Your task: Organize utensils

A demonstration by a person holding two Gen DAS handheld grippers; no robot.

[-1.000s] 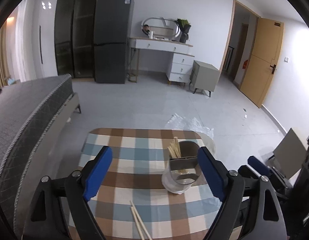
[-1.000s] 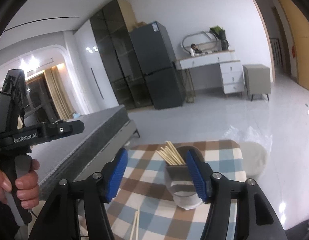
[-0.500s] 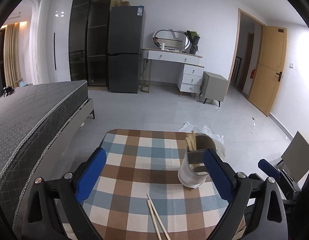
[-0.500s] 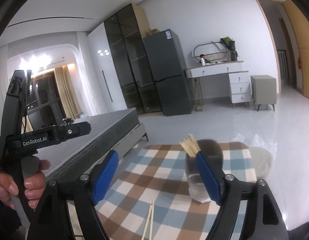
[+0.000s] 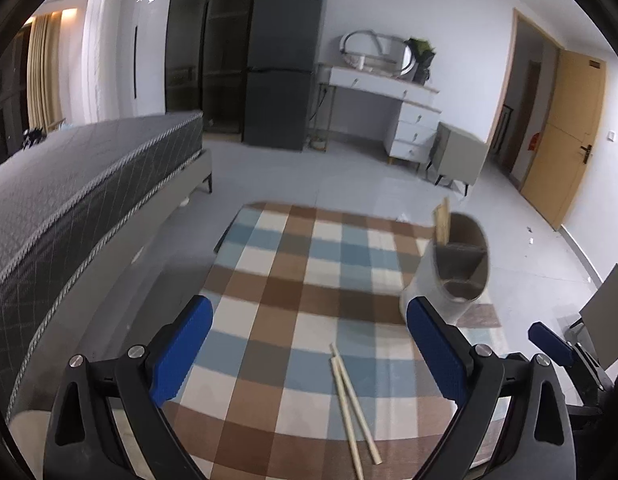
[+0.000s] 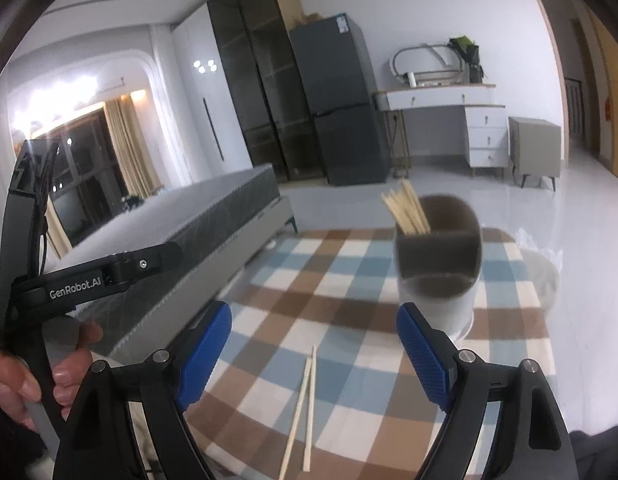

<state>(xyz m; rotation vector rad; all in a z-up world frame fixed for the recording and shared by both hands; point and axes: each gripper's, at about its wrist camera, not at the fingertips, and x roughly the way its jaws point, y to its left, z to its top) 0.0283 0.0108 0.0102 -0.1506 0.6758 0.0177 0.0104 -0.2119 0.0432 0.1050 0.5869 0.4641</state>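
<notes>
Left wrist view is showing the left gripper (image 5: 307,330) spread wide and gripping nothing, with two loose chopsticks (image 5: 353,400) lying on the checked tablecloth (image 5: 293,264) between its blue pads, nearer the right one. Right wrist view is showing the right gripper (image 6: 313,340) with jaws opening and empty, the same pair lying between them. Beyond, a white utensil holder (image 6: 437,280) is standing with more chopsticks (image 6: 407,210) sticking up.

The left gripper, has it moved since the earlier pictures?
Yes. The left gripper has come down toward the checkered tablecloth: the loose chopsticks, formerly at the bottom edge of its view, now lie between its open fingers.
</notes>
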